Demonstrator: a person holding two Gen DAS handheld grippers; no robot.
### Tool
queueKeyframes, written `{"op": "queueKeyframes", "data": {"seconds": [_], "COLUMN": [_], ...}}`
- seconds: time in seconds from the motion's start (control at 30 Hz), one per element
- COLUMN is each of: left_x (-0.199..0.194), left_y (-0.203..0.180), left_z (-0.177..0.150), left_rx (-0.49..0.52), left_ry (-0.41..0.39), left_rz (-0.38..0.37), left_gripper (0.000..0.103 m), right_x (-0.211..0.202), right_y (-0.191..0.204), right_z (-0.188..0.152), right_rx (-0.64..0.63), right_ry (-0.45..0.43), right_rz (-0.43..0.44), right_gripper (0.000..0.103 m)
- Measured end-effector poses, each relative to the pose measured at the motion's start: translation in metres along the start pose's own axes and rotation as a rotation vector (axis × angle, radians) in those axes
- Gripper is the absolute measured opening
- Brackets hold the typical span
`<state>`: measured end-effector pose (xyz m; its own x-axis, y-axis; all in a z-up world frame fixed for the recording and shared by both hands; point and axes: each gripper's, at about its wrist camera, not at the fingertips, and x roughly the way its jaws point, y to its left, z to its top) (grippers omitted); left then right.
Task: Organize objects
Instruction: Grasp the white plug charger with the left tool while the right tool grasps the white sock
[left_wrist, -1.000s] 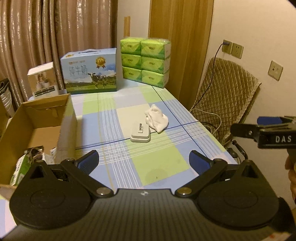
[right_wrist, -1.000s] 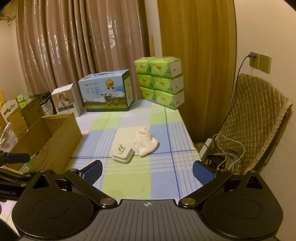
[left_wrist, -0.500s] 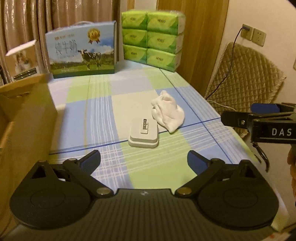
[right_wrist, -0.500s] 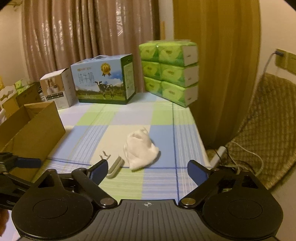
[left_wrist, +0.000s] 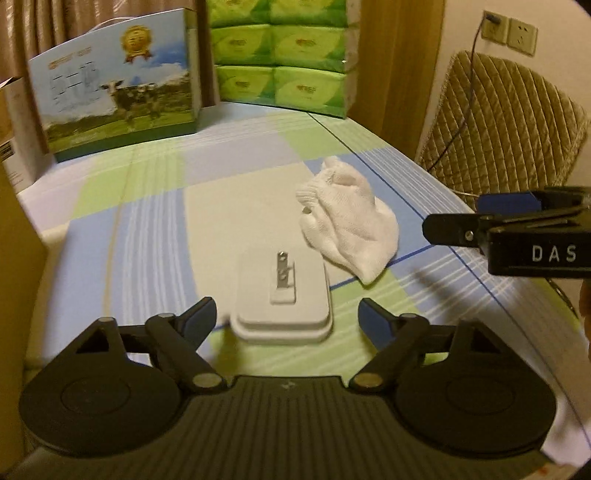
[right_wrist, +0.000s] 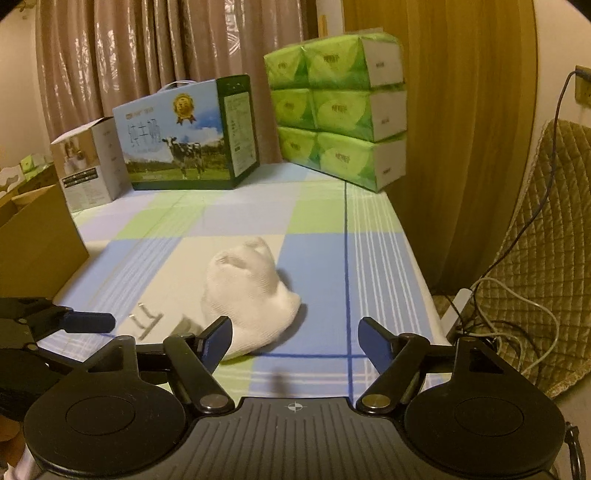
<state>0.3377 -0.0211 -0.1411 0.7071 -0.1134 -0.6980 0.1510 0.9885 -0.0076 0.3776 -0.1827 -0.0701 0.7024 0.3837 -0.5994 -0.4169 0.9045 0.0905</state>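
Now both hand-held grippers sit low over the checked surface (left_wrist: 155, 229), much closer to the two loose items than a second ago, when the whole surface lay spread out ahead of them. The left hand-held gripper (left_wrist: 286, 317) has its jaws spread, though they have just been narrowing from full width; the white charger (left_wrist: 282, 299), lying flat with its metal prongs up, sits directly ahead between the two blue pads, and neither pad touches it. The right hand-held gripper (right_wrist: 293, 341) is likewise spread and has just been narrowing; the white sock (right_wrist: 251, 295) lies just ahead, nearer its left pad, with no visible contact. The sock rests just beyond and to the right of the charger, and whether the two touch cannot be told. The cardboard box (right_wrist: 37, 236) stands to the left of both tools and is the likely destination. Judged from this, the approach is nearly complete and two simultaneous grasps are being prepared. Each tool probably needs a short further advance before closing, and the right one a slight shift leftward to centre the sock.
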Motion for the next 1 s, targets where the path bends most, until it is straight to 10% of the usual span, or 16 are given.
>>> {"op": "queueKeyframes", "data": {"seconds": [0.17,0.7,1.0], "left_x": [0.016,-0.003,-0.004], "left_y": [0.003,0.04,0.04], "left_z": [0.002,-0.014,-0.015], "left_rx": [0.029,-0.047,-0.055], "left_ry": [0.011,0.007,0.005], "left_rz": [0.009,0.07,0.065], "left_gripper": [0.061,0.06,0.06], "right_x": [0.012,0.08,0.074], "right_y": [0.0,0.034,0.039], "right_z": [0.004,0.011,0.01], "right_rx": [-0.014,-0.127,-0.152], "right_ry": [-0.011,0.05,0.053], "right_rz": [0.021,0.083,0.019], "right_gripper": [0.074,0.094,0.031]}}
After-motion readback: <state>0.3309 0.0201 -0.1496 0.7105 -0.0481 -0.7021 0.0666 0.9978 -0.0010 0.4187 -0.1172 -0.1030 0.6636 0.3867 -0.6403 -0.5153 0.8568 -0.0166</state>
